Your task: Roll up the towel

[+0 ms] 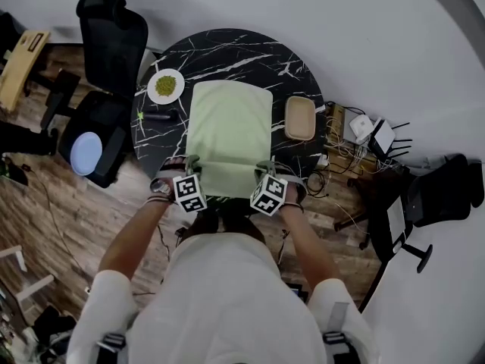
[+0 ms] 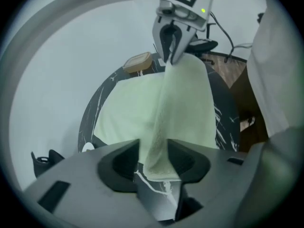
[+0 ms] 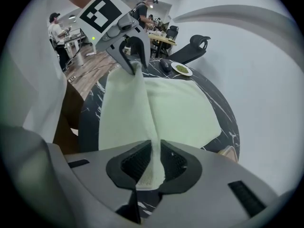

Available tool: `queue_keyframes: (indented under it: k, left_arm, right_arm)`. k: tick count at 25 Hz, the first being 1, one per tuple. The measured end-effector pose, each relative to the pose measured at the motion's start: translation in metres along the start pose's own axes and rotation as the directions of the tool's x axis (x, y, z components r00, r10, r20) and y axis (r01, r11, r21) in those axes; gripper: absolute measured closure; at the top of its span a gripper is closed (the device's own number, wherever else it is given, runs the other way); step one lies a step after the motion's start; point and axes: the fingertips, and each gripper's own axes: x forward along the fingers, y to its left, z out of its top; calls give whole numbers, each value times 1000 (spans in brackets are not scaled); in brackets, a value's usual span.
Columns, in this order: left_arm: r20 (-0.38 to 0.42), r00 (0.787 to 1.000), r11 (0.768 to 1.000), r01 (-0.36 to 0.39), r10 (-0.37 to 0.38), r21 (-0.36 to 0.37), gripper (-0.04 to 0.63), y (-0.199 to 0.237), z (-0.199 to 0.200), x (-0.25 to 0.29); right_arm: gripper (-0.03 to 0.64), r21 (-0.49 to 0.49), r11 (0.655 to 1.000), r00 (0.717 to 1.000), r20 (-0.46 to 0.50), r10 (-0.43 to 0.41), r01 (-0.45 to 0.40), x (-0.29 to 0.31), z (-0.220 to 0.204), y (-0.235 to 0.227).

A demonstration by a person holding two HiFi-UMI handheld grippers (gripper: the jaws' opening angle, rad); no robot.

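Note:
A pale green towel [image 1: 229, 127] lies spread on the round black marble table [image 1: 227, 44]. Its near edge is raised off the top and stretched between my two grippers. My left gripper [image 1: 189, 165] pinches the near left corner, and the cloth [image 2: 142, 113] fills the gap between its jaws [image 2: 153, 167]. My right gripper [image 1: 265, 167] is shut on the near right corner, with a thin fold of towel [image 3: 175, 113] pressed between its pads [image 3: 156, 163]. Each gripper view shows the other gripper holding its corner, the right gripper [image 2: 171, 46] and the left gripper [image 3: 133, 56].
A white plate of green food [image 1: 166, 86] and a small black object [image 1: 155, 116] sit left of the towel. A tan wooden dish [image 1: 301, 117] lies to its right. A black office chair [image 1: 106, 44] stands at the left, and cables and boxes [image 1: 356, 146] lie on the floor at right.

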Motion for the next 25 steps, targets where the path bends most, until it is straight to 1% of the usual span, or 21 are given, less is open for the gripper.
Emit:
queue_keyframes:
  k: [1, 2, 4, 6, 7, 9, 11, 12, 13, 15, 16, 18, 20, 22, 23, 24, 25]
  left_arm:
    - [20, 1000, 1000, 6, -5, -30, 361, 0, 3, 0]
    - [32, 999, 998, 15, -14, -53, 293, -2, 4, -1]
    - [35, 999, 998, 25, -23, -55, 293, -6, 4, -2]
    - [32, 999, 999, 40, -39, -30, 293, -16, 3, -4]
    - [33, 998, 998, 53, -53, -14, 293, -24, 4, -5]
    - [32, 995, 995, 89, -90, 33, 293, -44, 5, -8]
    - [19, 991, 987, 133, -135, 88, 295, -68, 5, -7]
    - [8, 988, 982, 155, -156, 109, 295, -80, 4, -6]
    - [-6, 985, 978, 172, -173, 122, 295, -89, 1, -3]
    - [-40, 982, 974, 189, -185, 125, 296, -98, -7, 2]
    - [-56, 981, 975, 190, -184, 119, 309, -99, -11, 5]
    - [-80, 981, 977, 184, -176, 111, 392, -100, -16, 10]
    - [-97, 981, 978, 179, -169, 110, 433, -102, -19, 16]
    - [-108, 981, 979, 173, -161, 105, 464, -103, -22, 21]
    - [-109, 982, 981, 166, -155, 100, 491, -102, -23, 23]
    - [-108, 983, 983, 158, -148, 93, 533, -101, -23, 23]
    - [-106, 984, 984, 155, -146, 87, 563, -100, -23, 22]
  right_arm:
    - [539, 7, 1000, 1000, 5, -20, 20, 0, -1, -1]
    - [495, 13, 999, 999, 14, -37, 37, -1, 0, -2]
    - [468, 10, 998, 997, 39, -64, 63, -5, 3, 1]
    - [466, -13, 998, 996, 62, -67, 68, -9, 6, 13]
    - [466, -31, 998, 997, 68, -48, 50, -10, 7, 23]
    - [466, -76, 997, 998, 59, 33, -29, -7, 7, 52]
    - [466, -127, 986, 993, 28, 114, -110, -1, 2, 81]
    - [466, -146, 980, 990, 9, 141, -138, 2, -1, 93]
    - [466, -158, 975, 987, -8, 158, -157, 5, -3, 101]
    - [466, -167, 970, 984, -33, 173, -176, 11, -8, 109]
    - [466, -174, 968, 983, -48, 177, -183, 15, -11, 111]
    - [468, -197, 960, 979, -83, 186, -199, 22, -18, 115]
    - [468, -214, 955, 977, -105, 185, -204, 29, -23, 119]
    - [486, -211, 959, 979, -109, 171, -191, 32, -24, 119]
    - [492, -207, 962, 982, -106, 159, -178, 32, -23, 117]
    - [565, -203, 965, 984, -101, 147, -165, 31, -22, 115]
    - [604, -197, 967, 985, -96, 143, -160, 30, -22, 113]
